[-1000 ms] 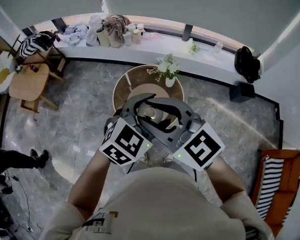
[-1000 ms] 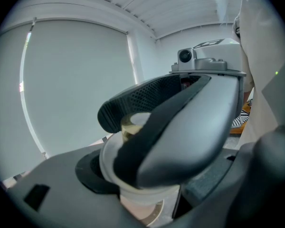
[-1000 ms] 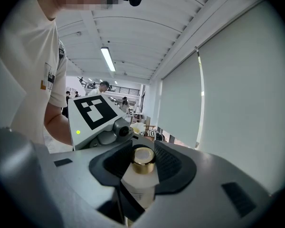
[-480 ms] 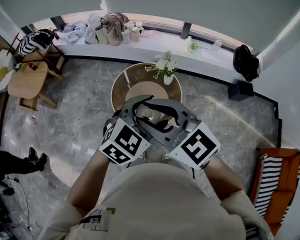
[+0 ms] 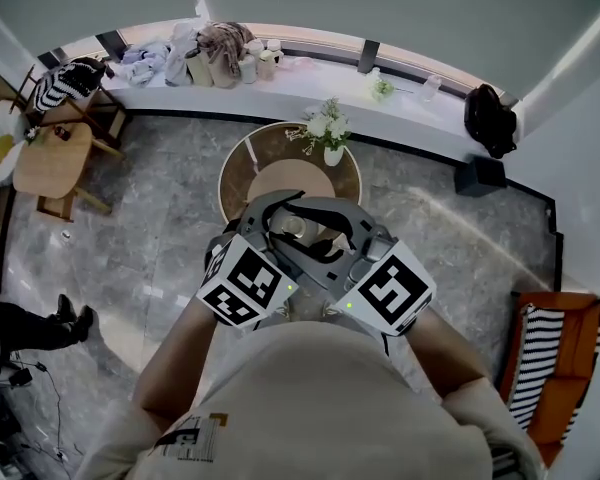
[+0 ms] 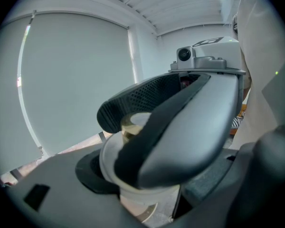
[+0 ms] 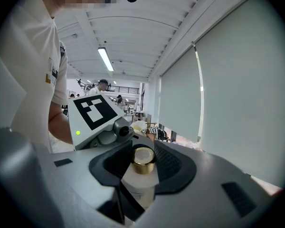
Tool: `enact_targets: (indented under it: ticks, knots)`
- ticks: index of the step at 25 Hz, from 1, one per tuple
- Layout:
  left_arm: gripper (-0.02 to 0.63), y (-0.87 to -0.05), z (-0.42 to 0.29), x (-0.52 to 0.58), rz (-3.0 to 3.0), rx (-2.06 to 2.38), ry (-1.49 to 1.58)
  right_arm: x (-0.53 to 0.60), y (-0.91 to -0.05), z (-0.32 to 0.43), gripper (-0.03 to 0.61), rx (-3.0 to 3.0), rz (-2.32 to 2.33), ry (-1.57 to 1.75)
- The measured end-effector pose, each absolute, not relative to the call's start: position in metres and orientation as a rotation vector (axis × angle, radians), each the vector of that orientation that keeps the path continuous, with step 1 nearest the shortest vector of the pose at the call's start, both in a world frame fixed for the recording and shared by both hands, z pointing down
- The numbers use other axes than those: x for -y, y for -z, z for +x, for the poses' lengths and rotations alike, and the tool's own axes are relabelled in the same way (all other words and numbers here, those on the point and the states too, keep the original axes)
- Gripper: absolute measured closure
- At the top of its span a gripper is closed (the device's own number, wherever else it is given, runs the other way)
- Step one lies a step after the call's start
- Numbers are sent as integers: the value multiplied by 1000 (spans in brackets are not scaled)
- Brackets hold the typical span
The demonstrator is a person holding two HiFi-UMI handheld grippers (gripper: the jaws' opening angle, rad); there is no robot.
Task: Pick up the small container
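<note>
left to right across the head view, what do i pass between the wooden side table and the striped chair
wooden side table → small container → black box on the floor → orange striped chair

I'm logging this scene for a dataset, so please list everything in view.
container: one, white with gold cap, between both tools' jaws
round table: one, brown, floor below the tools
flowers: one bunch, white, in a vase on that table's far edge
ledge: one, white, along the window
clothes and bags: a heap, mixed colours, ledge's left end
bag: one, black, ledge's right end
box: one, black, floor below that bag
wooden table: one, light wood, far left
chair: one, orange with stripes, lower right
tools: two, grey with marker cubes, left tool and right tool round the container
shirt: one, pale, bottom centre
</note>
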State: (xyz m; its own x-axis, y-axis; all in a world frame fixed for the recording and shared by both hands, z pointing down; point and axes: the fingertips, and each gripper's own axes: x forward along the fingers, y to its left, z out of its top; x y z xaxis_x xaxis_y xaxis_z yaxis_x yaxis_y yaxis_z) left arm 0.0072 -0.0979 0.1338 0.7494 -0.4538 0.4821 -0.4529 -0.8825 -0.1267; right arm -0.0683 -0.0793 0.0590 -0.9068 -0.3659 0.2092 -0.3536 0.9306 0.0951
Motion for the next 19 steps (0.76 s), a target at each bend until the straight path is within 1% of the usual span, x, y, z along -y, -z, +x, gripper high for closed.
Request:
enact_targets:
  ticks: [19]
  knots:
    - [273,-134,10,94,-2961,-762,802,76,-60,-67,434,2856,526,65]
